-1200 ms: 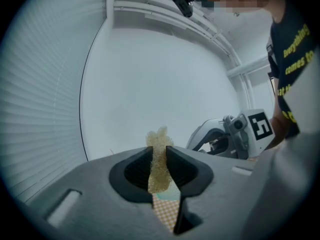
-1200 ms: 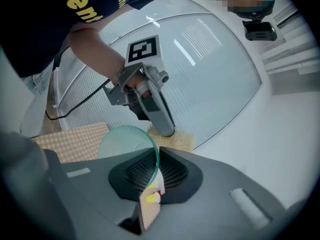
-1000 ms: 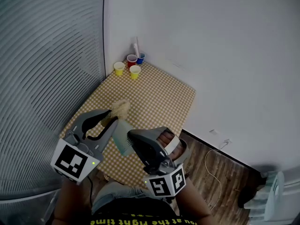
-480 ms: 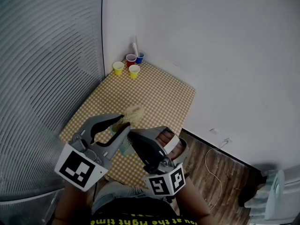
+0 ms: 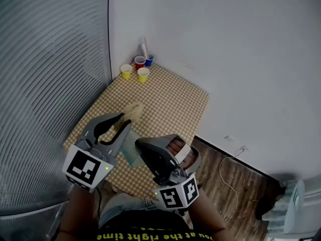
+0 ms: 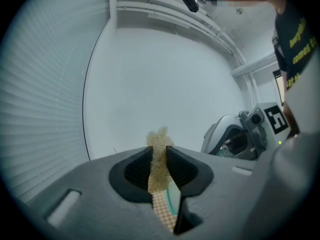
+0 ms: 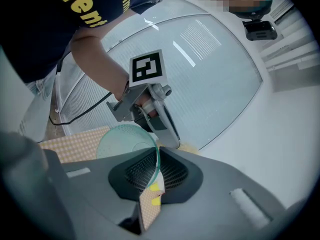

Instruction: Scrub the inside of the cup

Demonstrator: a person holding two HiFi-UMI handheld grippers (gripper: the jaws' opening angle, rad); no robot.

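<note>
Jaws of the left gripper (image 6: pixel 159 170) pinch narrowly on a yellowish scrub pad (image 6: pixel 159 143), its tuft just outside the clear green cup (image 7: pixel 125 141); the right gripper (image 7: pixel 156 170) clamps that cup's thin wall, with the checked table (image 5: pixel 170 104) below the cup. A push off-line could, I judge, lever that rim from the pinch or tug the pad loose.

Held near level and close together, the left gripper (image 5: pixel 124 122) pinches the sponge (image 5: pixel 133 109) and the right gripper (image 5: pixel 143 147) pinches the cup (image 5: pixel 129 152) rim.
</note>
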